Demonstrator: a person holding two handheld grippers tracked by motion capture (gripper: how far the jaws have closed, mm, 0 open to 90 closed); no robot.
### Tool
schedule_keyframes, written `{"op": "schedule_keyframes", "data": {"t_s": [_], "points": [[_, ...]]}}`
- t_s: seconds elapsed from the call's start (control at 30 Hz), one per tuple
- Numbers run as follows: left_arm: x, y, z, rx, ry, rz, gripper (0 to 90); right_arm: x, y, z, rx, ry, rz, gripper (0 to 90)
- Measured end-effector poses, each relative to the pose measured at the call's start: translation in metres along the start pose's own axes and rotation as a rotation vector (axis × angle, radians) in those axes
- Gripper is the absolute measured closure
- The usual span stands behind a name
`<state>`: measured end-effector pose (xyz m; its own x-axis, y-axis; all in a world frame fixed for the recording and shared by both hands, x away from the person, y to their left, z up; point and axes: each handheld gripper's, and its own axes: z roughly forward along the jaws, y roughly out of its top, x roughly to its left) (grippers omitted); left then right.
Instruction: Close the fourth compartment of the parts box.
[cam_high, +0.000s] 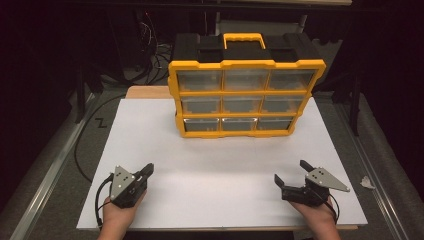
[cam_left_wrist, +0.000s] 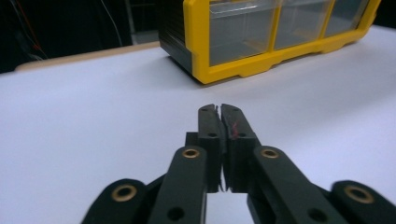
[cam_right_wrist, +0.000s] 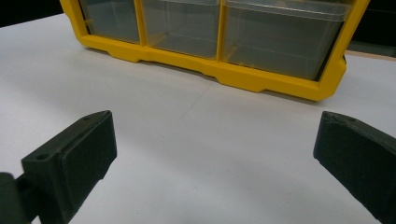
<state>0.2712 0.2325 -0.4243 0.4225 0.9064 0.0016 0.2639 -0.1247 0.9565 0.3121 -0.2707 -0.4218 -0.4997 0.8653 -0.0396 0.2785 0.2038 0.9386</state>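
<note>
A yellow and black organiser case (cam_high: 243, 92) with clear drawers in three rows stands upright at the back middle of the white table (cam_high: 210, 165). Its lower drawers (cam_left_wrist: 243, 32) face me in the left gripper view, and the bottom row (cam_right_wrist: 275, 39) also fronts the right gripper view. My left gripper (cam_high: 148, 170) rests near the front left, jaws pressed together with nothing between them (cam_left_wrist: 219, 108). My right gripper (cam_high: 291, 172) sits near the front right, its jaws spread wide and empty (cam_right_wrist: 215, 140). Both are well short of the case.
A yellow carry handle (cam_high: 244, 39) tops the case. Cables (cam_high: 150, 35) hang in the dark space behind the table. A black cable (cam_high: 80, 145) runs along the left side on the grey floor. A small white scrap (cam_high: 366, 182) lies off the right edge.
</note>
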Motion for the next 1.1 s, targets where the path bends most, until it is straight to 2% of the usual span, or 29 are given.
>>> {"op": "schedule_keyframes", "data": {"t_s": [0.03, 0.07, 0.13, 0.3, 0.33, 0.4, 0.6, 0.7, 0.77, 0.87, 0.9, 1.1], "points": [[0.000, 0.000, 0.000, 0.000, 0.000, 0.000, 83.2, 0.000, 0.000, 0.000, 0.001, 0.001, 0.000, 0.9], [0.000, 0.002, -0.002, -0.017, 0.013, 0.034, 81.9, 0.001, 0.000, 0.001, 0.003, 0.001, 0.000, 0.9], [0.004, 0.000, 0.000, -0.015, -0.001, -0.001, 78.8, 0.002, 0.000, 0.003, 0.010, 0.004, -0.001, 0.9], [0.011, -0.005, 0.006, 0.001, 0.001, -0.004, 60.8, 0.005, 0.000, 0.003, 0.011, 0.011, -0.010, 0.9], [0.013, -0.007, 0.008, 0.010, -0.012, -0.023, 56.9, 0.005, 0.000, 0.003, 0.012, 0.011, -0.008, 0.9], [0.014, -0.009, 0.011, 0.024, -0.018, -0.020, 48.8, 0.005, -0.001, 0.004, 0.016, 0.009, -0.003, 0.9], [0.011, -0.008, 0.013, 0.014, -0.017, 0.004, 27.0, 0.002, -0.002, 0.004, 0.017, 0.007, 0.008, 0.9], [0.010, -0.007, 0.015, 0.024, -0.015, -0.002, 15.4, 0.002, -0.002, 0.003, 0.014, 0.006, 0.007, 0.9], [0.010, -0.006, 0.015, 0.023, -0.019, 0.000, 12.5, 0.003, -0.002, 0.002, 0.014, 0.006, 0.007, 0.9], [0.010, -0.003, 0.015, 0.025, -0.016, -0.012, 2.2, 0.003, -0.001, 0.003, 0.014, 0.007, 0.006, 0.9], [0.010, -0.003, 0.015, 0.025, -0.016, -0.012, 0.0, 0.003, -0.001, 0.003, 0.015, 0.008, 0.007, 0.9], [0.013, -0.002, 0.013, 0.016, -0.021, -0.027, 0.0, 0.004, -0.001, 0.003, 0.014, 0.008, 0.006, 0.9]]}}
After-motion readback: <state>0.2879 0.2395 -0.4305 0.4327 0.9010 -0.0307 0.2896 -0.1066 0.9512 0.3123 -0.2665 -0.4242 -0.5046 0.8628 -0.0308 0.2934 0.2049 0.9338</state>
